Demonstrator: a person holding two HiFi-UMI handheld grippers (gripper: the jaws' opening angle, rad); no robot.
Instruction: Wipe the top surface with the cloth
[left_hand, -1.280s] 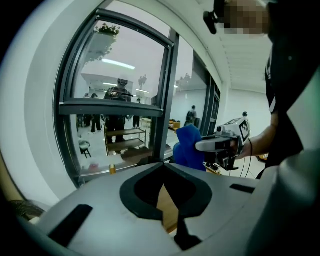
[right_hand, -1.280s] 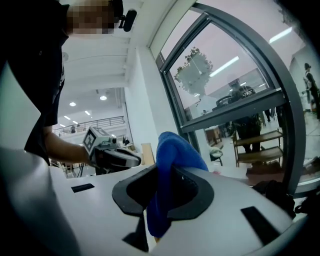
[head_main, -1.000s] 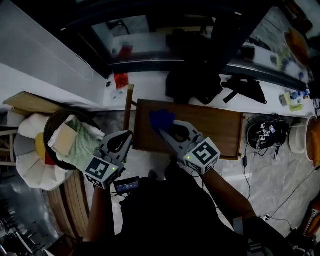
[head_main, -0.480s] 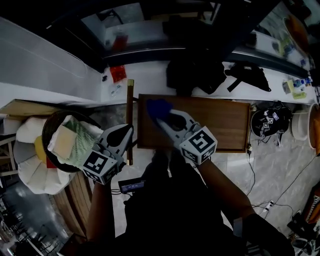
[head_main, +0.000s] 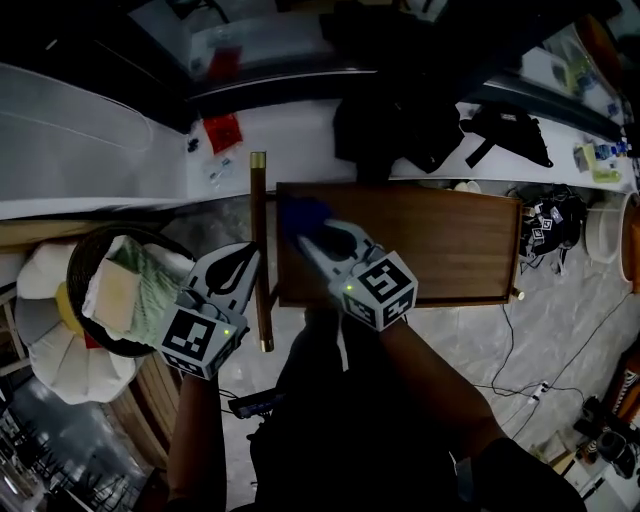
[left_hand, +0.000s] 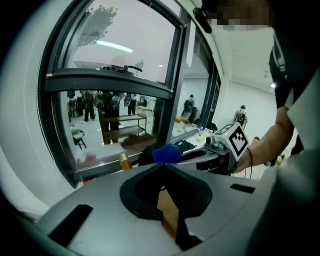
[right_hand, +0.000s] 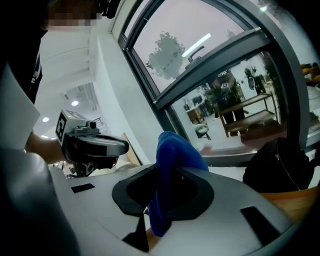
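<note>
The brown wooden table top (head_main: 440, 245) lies in the middle of the head view. A blue cloth (head_main: 303, 213) rests on its far left corner, and my right gripper (head_main: 312, 234) is shut on it. In the right gripper view the blue cloth (right_hand: 172, 170) bulges up between the closed jaws. My left gripper (head_main: 241, 262) hangs just left of the table's left edge, shut and holding nothing. In the left gripper view the left gripper (left_hand: 162, 165) points towards the blue cloth (left_hand: 167, 153) and the right gripper's marker cube (left_hand: 234, 141).
A dark round basket (head_main: 75, 300) of folded cloths stands at the left. A wooden pole with a brass tip (head_main: 260, 250) runs along the table's left edge. Black bags (head_main: 400, 130) lie on the white ledge behind. A helmet (head_main: 550, 225) and cables sit on the floor at right.
The right gripper has slid the blue cloth leftwards along the table top to its left corner. The left gripper has stayed beside the table's left edge.
</note>
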